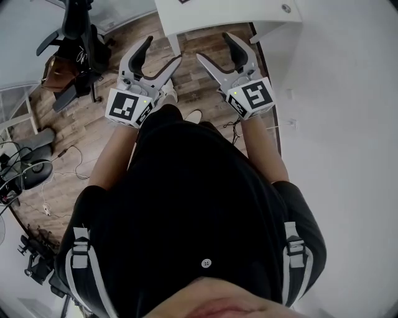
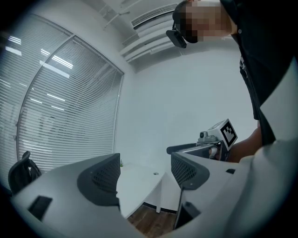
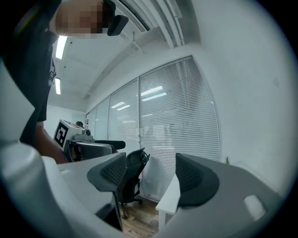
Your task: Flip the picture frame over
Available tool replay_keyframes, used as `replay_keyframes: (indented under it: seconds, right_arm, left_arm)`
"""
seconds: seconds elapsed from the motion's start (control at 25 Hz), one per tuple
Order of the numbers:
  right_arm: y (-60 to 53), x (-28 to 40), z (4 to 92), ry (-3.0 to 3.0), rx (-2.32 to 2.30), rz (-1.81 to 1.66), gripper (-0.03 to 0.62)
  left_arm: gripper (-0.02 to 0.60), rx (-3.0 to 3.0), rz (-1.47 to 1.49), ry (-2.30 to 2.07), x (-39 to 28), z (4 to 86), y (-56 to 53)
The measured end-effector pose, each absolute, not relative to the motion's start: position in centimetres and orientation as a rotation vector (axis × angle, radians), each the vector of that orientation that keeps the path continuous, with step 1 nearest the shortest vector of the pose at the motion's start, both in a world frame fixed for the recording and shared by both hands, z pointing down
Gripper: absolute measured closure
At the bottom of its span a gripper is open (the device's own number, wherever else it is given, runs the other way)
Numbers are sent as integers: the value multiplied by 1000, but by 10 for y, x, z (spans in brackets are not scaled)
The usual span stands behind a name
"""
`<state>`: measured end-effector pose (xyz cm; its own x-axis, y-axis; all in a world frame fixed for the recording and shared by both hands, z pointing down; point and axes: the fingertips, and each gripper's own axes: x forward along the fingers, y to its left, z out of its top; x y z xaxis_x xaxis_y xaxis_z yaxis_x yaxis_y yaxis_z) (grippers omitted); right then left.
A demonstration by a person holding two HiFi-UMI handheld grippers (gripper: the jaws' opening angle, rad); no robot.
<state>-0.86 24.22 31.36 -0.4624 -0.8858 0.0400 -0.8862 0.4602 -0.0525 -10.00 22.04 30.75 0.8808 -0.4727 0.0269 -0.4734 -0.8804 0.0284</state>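
The left tool (image 1: 163,53) and right tool (image 1: 213,48) stood wide apart, empty, near the white rectangular tabletop (image 1: 224,13).

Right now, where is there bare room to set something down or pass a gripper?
The white table shows bare top just ahead of the left gripper and right gripper, both open and empty. The wood floor between them is free too. Crowded: the left side, with an office chair and cables.
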Motion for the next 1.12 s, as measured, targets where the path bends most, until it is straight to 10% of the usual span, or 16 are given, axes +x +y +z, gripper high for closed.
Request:
replay_keyframes:
  seconds: [1.12]
  right_arm:
    - [-19,-14,357,-2572,1622,275,264]
  left_arm:
    - [238,2958,46,-651,-103,339,-42]
